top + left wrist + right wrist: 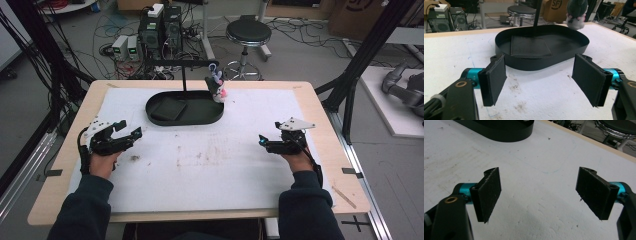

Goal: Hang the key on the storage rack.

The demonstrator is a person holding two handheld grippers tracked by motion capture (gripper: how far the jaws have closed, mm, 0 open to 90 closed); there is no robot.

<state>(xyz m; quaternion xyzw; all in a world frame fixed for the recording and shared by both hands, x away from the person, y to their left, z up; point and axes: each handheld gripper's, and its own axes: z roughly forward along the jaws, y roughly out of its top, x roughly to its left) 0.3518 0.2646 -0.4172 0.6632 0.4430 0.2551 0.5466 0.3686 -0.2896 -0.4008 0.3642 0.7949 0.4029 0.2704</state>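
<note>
A black oval tray sits at the far middle of the white mat, with a dark square pad lying in its left half. A thin black stand rises from the tray, and a small grey and pink plush toy hangs from its arm over the tray's right end. My left gripper rests low at the left, open and holding nothing. From the left gripper view the tray, pad and plush lie straight ahead. My right gripper is open near the mat's right side, with bare mat between its jaws.
The stained white mat covers most of the wooden table. Beyond the far edge stand a stool, computer boxes and tangled floor cables. Black frame posts flank the table. The tray's end shows at upper left in the right gripper view.
</note>
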